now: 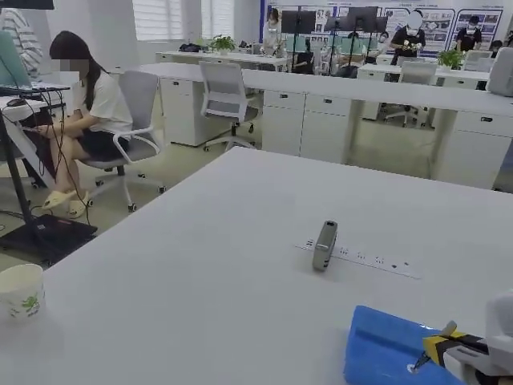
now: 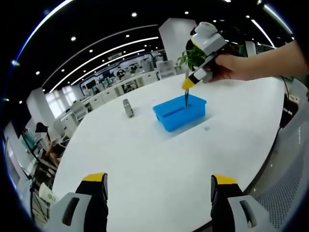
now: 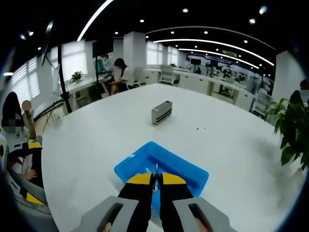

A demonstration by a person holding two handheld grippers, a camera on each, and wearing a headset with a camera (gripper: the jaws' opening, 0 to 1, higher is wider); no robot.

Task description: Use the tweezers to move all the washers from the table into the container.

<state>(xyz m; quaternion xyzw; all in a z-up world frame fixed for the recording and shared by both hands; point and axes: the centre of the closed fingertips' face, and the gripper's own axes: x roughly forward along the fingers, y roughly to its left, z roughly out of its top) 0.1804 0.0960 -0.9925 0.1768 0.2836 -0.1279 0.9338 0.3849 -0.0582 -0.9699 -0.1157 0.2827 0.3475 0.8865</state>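
Note:
A blue container (image 1: 385,345) sits on the white table (image 1: 200,281) at the near right. My right gripper (image 3: 155,181) is shut on thin tweezers (image 3: 156,169), whose tips point down over the blue container (image 3: 166,166). In the left gripper view a hand holds that right gripper (image 2: 189,83) above the container (image 2: 179,112), tweezers (image 2: 186,98) upright. Whether the tips hold a washer is too small to tell. One small washer (image 2: 207,128) lies on the table beside the container. My left gripper (image 2: 158,193) is open and holds nothing, well back from the container.
A grey metal block (image 1: 325,245) stands on a flush power strip (image 1: 377,260) beyond the container. A paper cup (image 1: 20,290) is at the table's left edge. A potted plant (image 3: 292,130) stands to the right. A person sits on a chair (image 1: 136,120) at far left.

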